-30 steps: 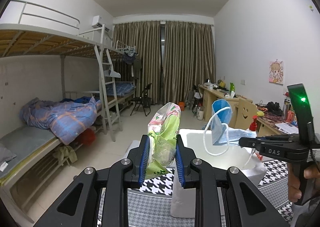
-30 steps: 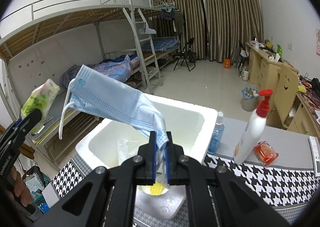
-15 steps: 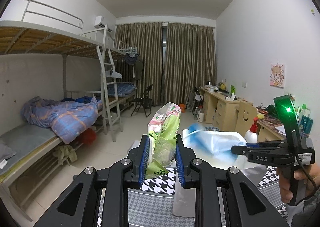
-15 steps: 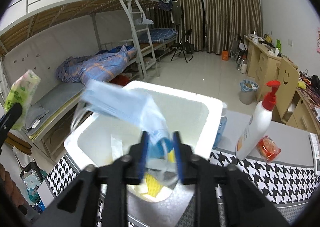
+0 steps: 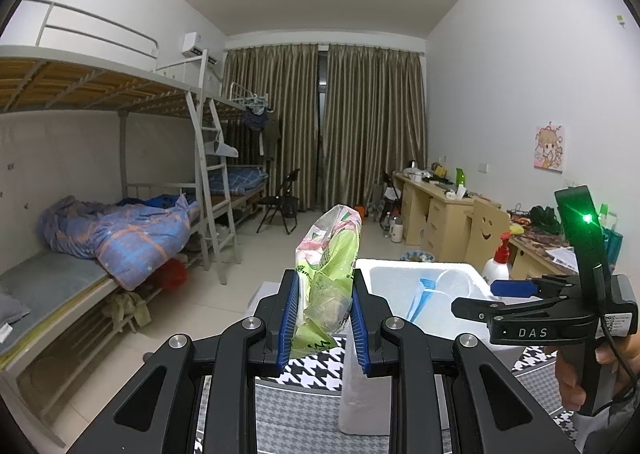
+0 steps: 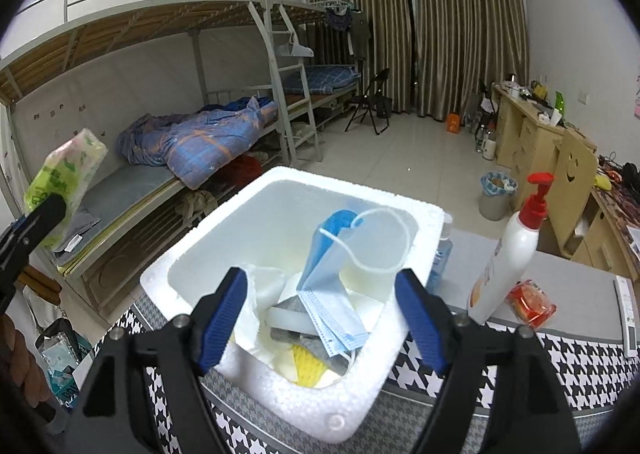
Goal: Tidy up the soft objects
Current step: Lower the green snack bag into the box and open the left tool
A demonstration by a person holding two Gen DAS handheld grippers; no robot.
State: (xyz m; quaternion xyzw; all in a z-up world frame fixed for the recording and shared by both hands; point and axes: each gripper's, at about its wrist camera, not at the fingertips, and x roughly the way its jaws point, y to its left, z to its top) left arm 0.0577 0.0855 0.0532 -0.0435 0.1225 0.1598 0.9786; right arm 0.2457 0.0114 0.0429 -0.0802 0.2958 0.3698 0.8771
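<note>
Right tool (image 6: 322,312) just opened — mask (image 6: 332,286) in foam box (image 6: 352,406).

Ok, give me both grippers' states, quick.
Left gripper: shut on the tissue pack.
Right gripper: open, just opened, holding nothing; mask in box.

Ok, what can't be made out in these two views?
- Left view: the floor of the foam box is hidden by its near wall; only part of the face mask shows.
- Right view: the items under the mask are overlapped and cannot be named.
- Print on the tissue pack, shut in the left gripper: too small to read.
- Small bottle: mostly behind the box rim.
- Right gripper: jaws just opened, nothing between them.
</note>
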